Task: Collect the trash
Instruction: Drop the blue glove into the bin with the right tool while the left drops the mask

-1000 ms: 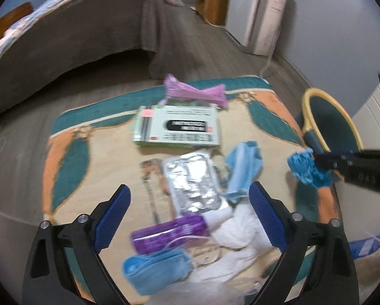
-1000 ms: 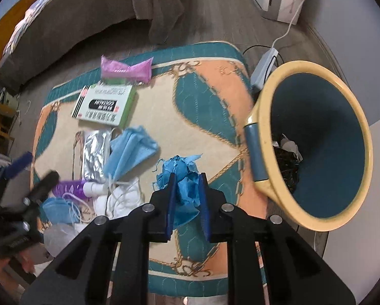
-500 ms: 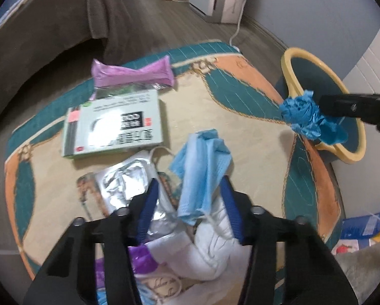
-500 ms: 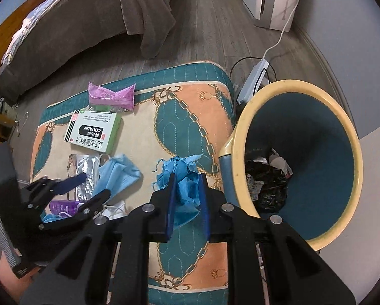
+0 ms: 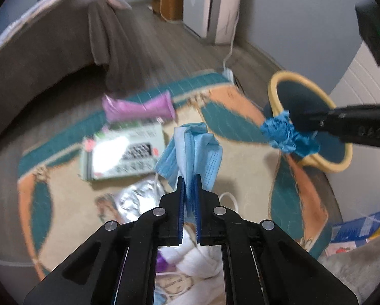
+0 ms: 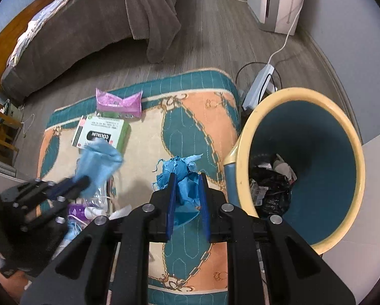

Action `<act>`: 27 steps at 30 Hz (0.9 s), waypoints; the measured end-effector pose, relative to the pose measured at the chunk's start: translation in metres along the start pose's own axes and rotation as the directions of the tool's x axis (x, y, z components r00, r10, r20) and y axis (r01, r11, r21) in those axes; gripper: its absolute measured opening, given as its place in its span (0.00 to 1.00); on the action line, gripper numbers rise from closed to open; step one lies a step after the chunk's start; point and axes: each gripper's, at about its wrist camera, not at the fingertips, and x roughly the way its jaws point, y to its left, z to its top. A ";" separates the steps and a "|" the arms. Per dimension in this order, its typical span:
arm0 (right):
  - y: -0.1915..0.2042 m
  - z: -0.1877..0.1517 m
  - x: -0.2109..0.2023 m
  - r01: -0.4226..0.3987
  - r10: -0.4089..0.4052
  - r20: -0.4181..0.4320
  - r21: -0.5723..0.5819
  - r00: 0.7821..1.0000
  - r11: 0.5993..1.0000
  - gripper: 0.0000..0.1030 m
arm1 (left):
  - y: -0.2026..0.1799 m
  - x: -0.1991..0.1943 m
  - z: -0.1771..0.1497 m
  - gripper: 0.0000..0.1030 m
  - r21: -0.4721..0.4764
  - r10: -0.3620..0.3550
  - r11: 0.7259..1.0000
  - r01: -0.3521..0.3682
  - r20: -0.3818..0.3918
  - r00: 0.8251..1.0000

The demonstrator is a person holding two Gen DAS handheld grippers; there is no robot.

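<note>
Left claw pinched on blue face mask, lifted off rug for binning. Right claw clamps crumpled blue wad beside trash bin, short of rim. Box, purple wrapper on rug.

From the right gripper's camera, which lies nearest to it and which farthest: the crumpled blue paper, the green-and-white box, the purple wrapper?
1. Crumpled blue paper: clamped in the right gripper.
2. Green-and-white box: on the rug, ahead and left.
3. Purple wrapper: beyond the box, at the rug's far edge.
</note>
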 end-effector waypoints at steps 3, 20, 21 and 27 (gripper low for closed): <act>-0.003 0.004 -0.009 0.008 -0.008 0.031 0.006 0.999 1.000 0.16 | 0.009 -0.022 0.012 0.07 -0.024 0.012 1.000 -0.011 0.041 0.999; -0.061 0.025 -0.070 0.027 -0.043 0.192 0.088 0.981 0.996 0.16 | -0.040 -0.061 0.053 0.08 0.037 -0.010 0.999 0.005 0.116 0.993; -0.068 0.026 -0.073 0.028 -0.047 0.197 0.099 0.979 0.995 0.16 | -0.044 -0.061 0.055 0.08 0.044 -0.012 0.999 0.007 0.115 0.993; -0.096 0.024 -0.083 0.037 -0.065 0.211 0.136 0.975 0.990 0.16 | -0.075 -0.051 0.068 0.08 0.094 -0.047 0.995 0.037 0.109 0.993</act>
